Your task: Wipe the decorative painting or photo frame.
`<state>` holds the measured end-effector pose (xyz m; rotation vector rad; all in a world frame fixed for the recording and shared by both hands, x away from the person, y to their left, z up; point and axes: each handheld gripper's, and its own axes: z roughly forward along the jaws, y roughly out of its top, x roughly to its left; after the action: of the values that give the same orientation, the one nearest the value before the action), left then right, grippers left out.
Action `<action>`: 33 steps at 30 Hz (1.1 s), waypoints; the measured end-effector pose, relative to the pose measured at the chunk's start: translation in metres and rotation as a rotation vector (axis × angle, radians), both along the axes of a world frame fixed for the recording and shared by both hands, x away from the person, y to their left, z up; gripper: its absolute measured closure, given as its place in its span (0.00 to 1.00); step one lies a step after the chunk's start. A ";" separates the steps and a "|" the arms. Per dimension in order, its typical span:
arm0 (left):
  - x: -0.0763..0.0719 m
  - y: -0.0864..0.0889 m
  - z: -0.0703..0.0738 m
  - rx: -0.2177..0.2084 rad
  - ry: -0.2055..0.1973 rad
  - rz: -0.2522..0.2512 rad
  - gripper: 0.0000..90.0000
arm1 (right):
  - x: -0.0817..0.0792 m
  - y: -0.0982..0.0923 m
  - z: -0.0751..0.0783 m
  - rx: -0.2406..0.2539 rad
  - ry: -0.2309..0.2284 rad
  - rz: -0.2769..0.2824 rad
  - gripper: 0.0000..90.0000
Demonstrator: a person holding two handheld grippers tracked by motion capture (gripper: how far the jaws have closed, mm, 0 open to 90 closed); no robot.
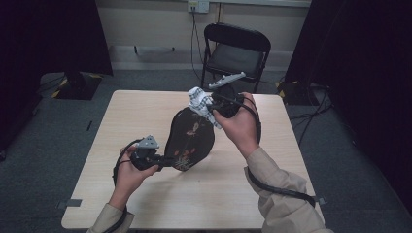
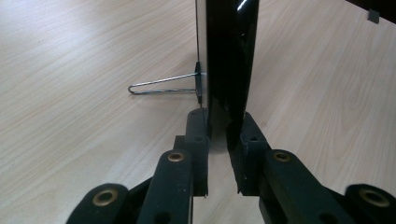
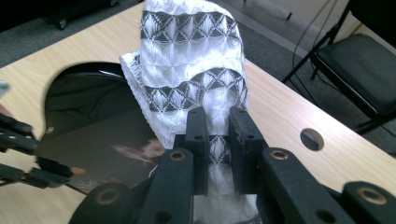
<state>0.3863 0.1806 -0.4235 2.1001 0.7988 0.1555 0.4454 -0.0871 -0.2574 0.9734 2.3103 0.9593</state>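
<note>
Black tray (image 1: 190,138), wire stand (image 2: 163,85) behind

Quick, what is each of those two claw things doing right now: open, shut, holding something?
Left gripper: shut on the rim of the black plate, holding it up on edge.
Right gripper: shut on the patterned white cloth, which lies against the plate.

One black lacquered plate (image 1: 190,138), one patterned cloth (image 1: 202,104), two grippers, one folding chair (image 1: 235,51), one table (image 1: 145,104).
</note>
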 end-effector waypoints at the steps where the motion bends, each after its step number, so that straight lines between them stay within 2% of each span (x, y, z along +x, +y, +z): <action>1: 0.000 0.000 0.000 -0.001 0.002 -0.001 0.87 | 0.000 0.000 0.000 0.000 0.000 0.000 0.89; 10: 0.002 0.007 0.002 0.021 -0.020 0.025 0.85 | 0.012 -0.013 -0.015 -0.008 0.017 -0.054 0.89; 14: 0.002 0.012 0.005 0.015 -0.030 0.041 0.84 | 0.017 -0.021 -0.022 -0.011 0.029 -0.082 0.89; 25: 0.000 0.013 0.007 0.017 -0.046 0.049 0.83 | 0.021 -0.032 -0.044 -0.017 0.051 -0.121 0.89; 28: 0.000 0.013 0.008 0.034 -0.057 0.048 0.82 | 0.022 -0.036 -0.051 -0.015 0.059 -0.128 0.89; 33: 0.000 0.012 0.008 0.033 -0.058 0.050 0.81 | 0.024 -0.042 -0.064 -0.015 0.076 -0.152 0.89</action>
<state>0.3866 0.1930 -0.4153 2.0980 0.8197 0.2576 0.4691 -0.1291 -0.3218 1.1787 2.2628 0.8557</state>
